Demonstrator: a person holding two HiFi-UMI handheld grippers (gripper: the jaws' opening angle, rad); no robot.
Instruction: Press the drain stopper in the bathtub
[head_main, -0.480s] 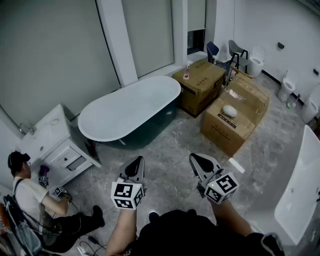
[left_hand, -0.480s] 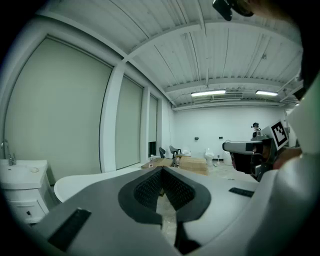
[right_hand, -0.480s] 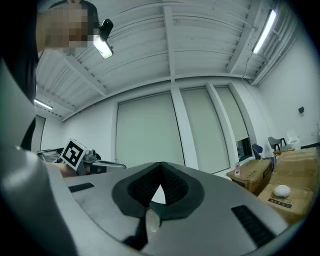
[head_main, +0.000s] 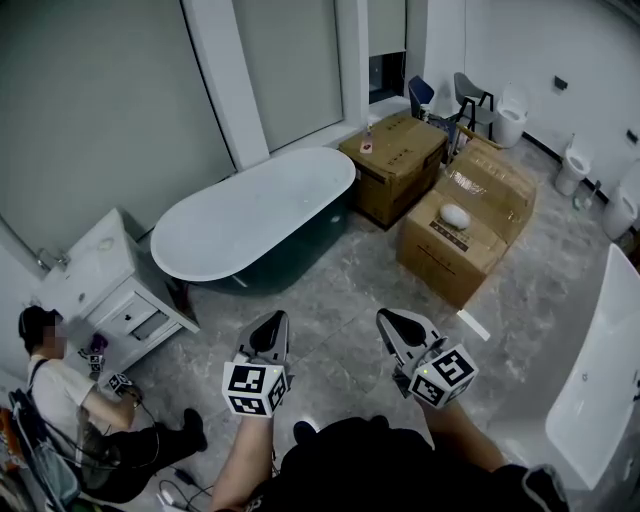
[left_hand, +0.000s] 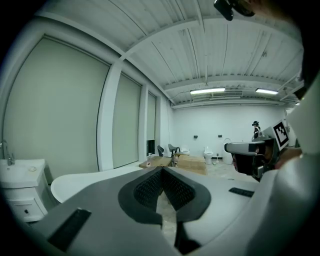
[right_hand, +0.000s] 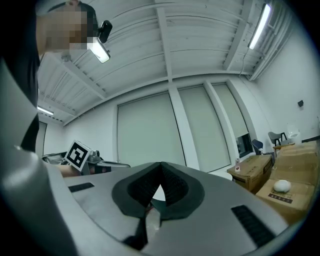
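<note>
Cool, even light falls from ceiling strips (left_hand: 216, 90), shadows soft. Both gripper views curve strongly, dark at corners; head view sharp.

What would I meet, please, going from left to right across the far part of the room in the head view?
The white vanity cabinet → bathtub → cardboard boxes → toilet by the right wall.
</note>
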